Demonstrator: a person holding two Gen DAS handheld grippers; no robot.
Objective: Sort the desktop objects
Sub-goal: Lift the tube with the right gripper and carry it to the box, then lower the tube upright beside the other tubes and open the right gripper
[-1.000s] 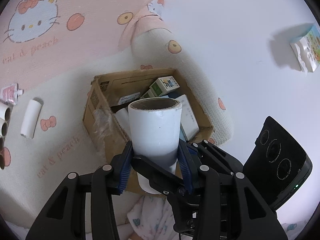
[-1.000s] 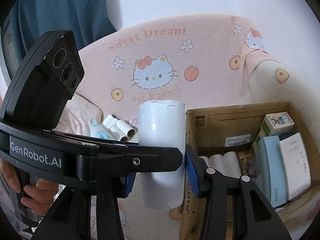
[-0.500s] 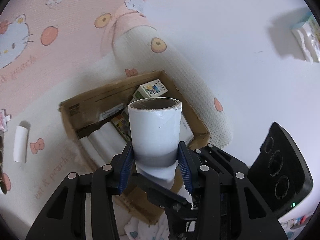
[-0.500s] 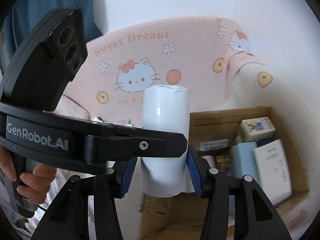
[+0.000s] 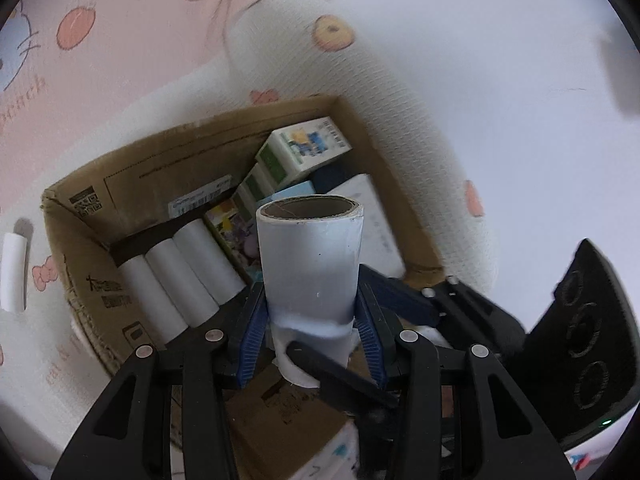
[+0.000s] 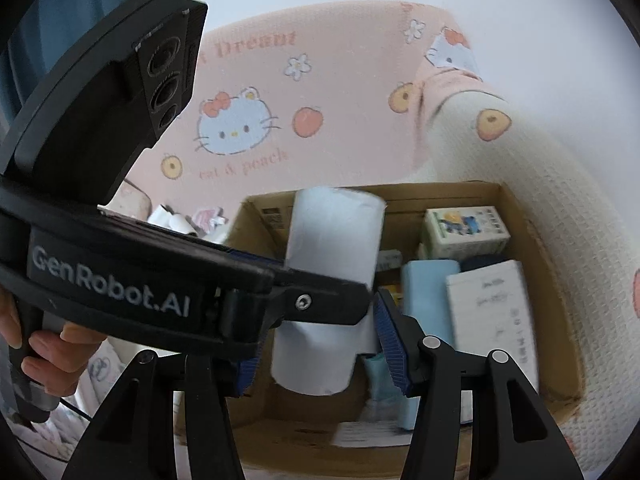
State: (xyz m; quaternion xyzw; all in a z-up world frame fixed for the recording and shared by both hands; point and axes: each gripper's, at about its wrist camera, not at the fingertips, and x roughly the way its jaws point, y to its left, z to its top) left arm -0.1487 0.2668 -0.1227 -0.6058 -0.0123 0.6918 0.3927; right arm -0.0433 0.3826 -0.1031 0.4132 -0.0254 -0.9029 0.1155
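My left gripper (image 5: 310, 334) is shut on a white paper roll (image 5: 310, 264) with a brown cardboard core and holds it upright above the open cardboard box (image 5: 80, 236). The roll also shows in the right wrist view (image 6: 328, 292), with the left gripper's black body crossing in front of it. My right gripper (image 6: 320, 356) has its blue pads on both sides of the same roll, close to it; contact is unclear. The box (image 6: 556, 320) holds three white rolls (image 5: 176, 280) side by side and several small cartons (image 5: 304, 152).
A loose white roll (image 5: 14, 268) lies on the cream Hello Kitty blanket (image 5: 132, 44) left of the box. More small rolls and packets (image 6: 180, 220) lie on the blanket behind the box. A white wall is at the right.
Both grippers have moved forward with the roll, from in front of the box to over its opening. The box now fills more of both views.
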